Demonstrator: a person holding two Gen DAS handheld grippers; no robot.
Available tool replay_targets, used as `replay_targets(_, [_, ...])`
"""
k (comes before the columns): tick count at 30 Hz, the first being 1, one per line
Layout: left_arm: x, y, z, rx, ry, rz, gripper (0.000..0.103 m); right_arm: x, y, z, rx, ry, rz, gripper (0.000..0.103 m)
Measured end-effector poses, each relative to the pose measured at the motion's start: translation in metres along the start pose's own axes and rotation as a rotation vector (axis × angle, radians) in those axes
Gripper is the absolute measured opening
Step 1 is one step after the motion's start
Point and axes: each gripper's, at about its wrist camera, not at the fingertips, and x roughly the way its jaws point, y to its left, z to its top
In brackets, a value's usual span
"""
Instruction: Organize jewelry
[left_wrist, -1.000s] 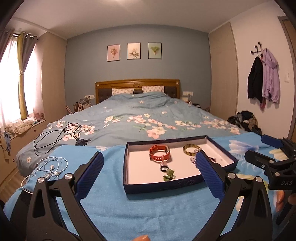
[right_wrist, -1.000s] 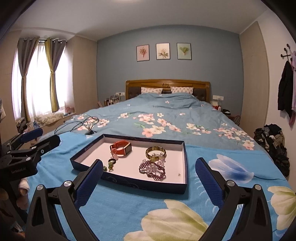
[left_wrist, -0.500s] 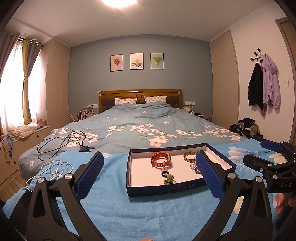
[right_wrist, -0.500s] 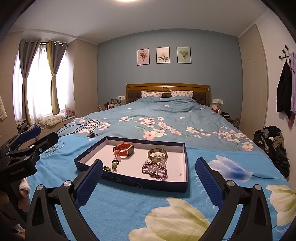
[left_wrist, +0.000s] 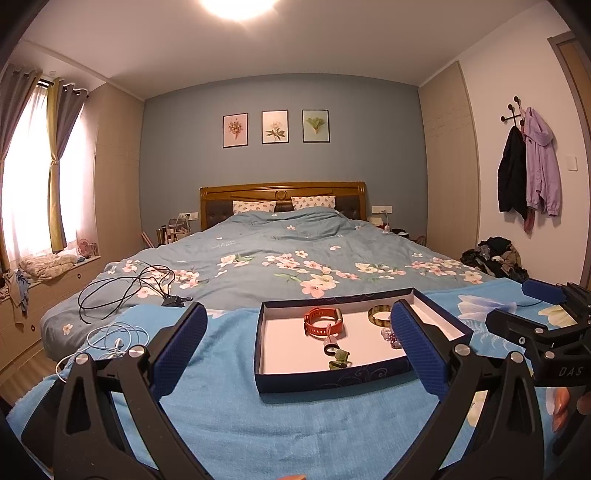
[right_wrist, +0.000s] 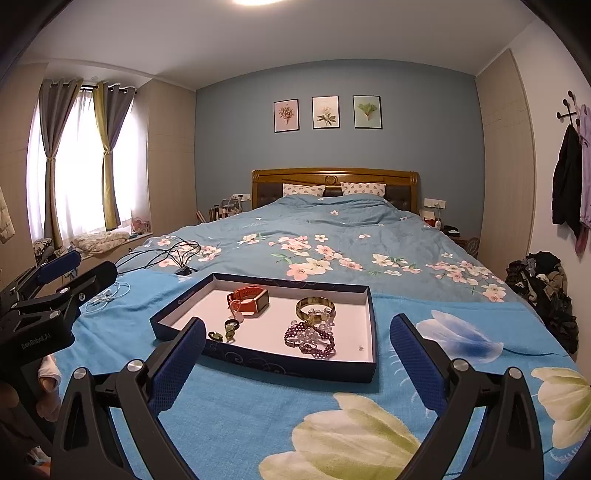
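Observation:
A dark blue shallow box with a white floor lies on the blue towel at the foot of the bed. Inside lie an orange watch, a gold bangle, purple bead bracelets and small green pieces. My left gripper hovers open in front of the box, nothing between its fingers. My right gripper is open too, near the box's front wall. Each gripper shows in the other's view: the right gripper and the left gripper.
The blue flowered towel covers the bed's foot. White earphones and black cables lie on the left of the bed. A clothes pile sits on the floor at right, with coats hanging on the wall.
Both cameras have tilted upward and drawn back a little, so the box sits lower and smaller in view. The jewelry in the box has not moved. Both grippers stay open.

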Motion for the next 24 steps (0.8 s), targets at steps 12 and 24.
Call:
replay_targets(12, [-0.0019, -0.0006, 0.0000, 0.004, -0.019, 0.007, 0.098, -0.0038, 0.0006, 0.0006, 0.000, -0.013, 0.001, 0.096])
replay_targets(24, [-0.0036, 0.0010, -0.0008, -0.002, -0.023, 0.012, 0.098, -0.0038, 0.0013, 0.0020, 0.001, -0.008, 0.002, 0.096])
